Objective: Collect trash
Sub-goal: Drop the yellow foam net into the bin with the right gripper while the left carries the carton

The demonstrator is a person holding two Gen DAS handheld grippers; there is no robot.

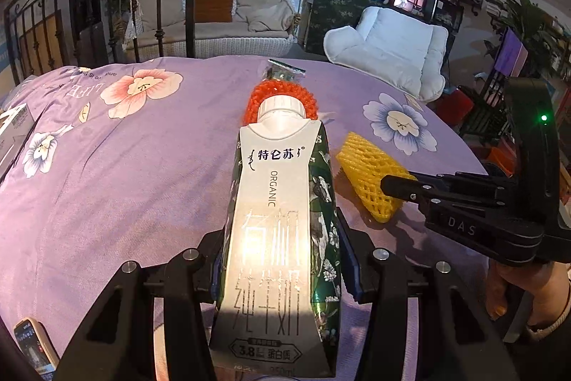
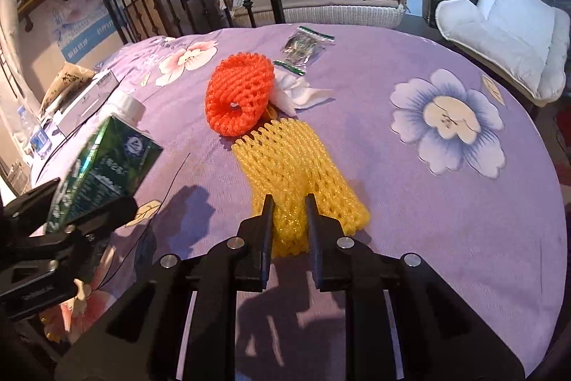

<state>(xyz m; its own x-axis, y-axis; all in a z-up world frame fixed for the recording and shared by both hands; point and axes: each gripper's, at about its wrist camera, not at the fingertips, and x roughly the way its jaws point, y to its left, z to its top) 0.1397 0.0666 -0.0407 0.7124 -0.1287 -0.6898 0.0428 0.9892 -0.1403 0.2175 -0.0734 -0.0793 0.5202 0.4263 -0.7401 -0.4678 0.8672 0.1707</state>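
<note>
Pinching yellow foam net [image 2: 296, 166] near edge between right gripper [image 2: 289, 206] fingers.

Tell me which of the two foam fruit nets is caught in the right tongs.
The yellow foam mesh net, lying flat; the right tongs pinch its near edge. The orange foam mesh net, a ring with a centre hole, lies beyond it, untouched.

both grippers are black plastic with silver screws; the right gripper [image 1: 392, 186] bears "das" lettering and a green light.

Milk carton [image 1: 282, 238] clamped in left gripper [image 1: 282, 259] above purple floral cloth [image 1: 125, 188]; right gripper [image 1: 396, 186] on yellow foam net [image 1: 364, 163].
</note>
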